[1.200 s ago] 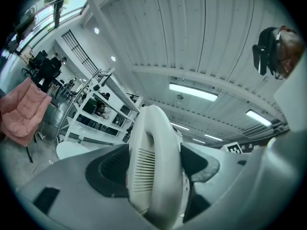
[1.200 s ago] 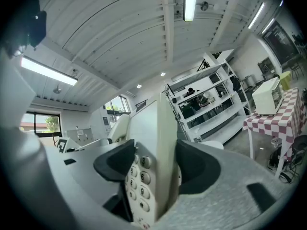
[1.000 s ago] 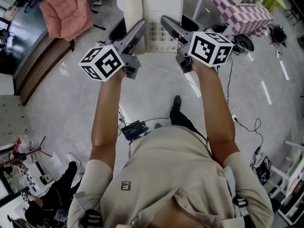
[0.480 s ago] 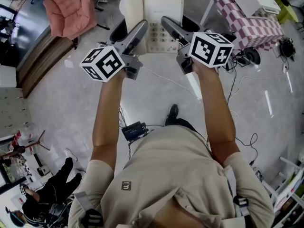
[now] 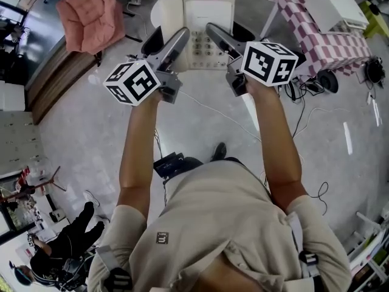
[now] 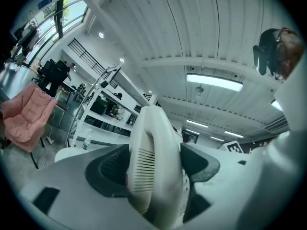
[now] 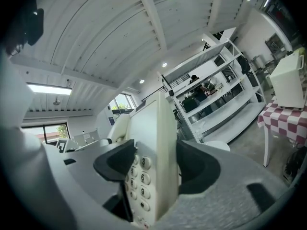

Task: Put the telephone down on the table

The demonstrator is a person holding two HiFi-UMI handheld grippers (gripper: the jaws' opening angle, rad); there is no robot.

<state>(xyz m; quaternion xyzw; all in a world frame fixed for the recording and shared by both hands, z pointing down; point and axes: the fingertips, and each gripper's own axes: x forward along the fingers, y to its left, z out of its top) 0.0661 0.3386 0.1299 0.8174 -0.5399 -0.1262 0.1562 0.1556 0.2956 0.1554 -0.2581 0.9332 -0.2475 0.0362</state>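
A cream desk telephone (image 5: pixel 206 23) with its handset on the left and keypad in the middle hangs in the air between both grippers. My left gripper (image 5: pixel 165 39) is shut on the handset (image 6: pixel 153 157) side. My right gripper (image 5: pixel 229 34) is shut on the telephone's right edge (image 7: pixel 160 143), beside the number keys. A round white table (image 5: pixel 155 10) shows just beyond and beneath the telephone, mostly hidden by it; in the left gripper view the round white table (image 6: pixel 67 153) carries a small bottle (image 6: pixel 86 143).
A pink padded chair (image 5: pixel 91 11) stands at the far left. At the right is a table with a checked cloth (image 5: pixel 322 29) and a white box (image 5: pixel 337 6) on it. Cables (image 5: pixel 213 109) trail over the grey floor. Another person (image 5: pixel 67 248) is at the lower left.
Both grippers keep the same hold on the telephone. The floor and furniture have slid in the view: the checked table moved right and the person's foot drew nearer under the body.
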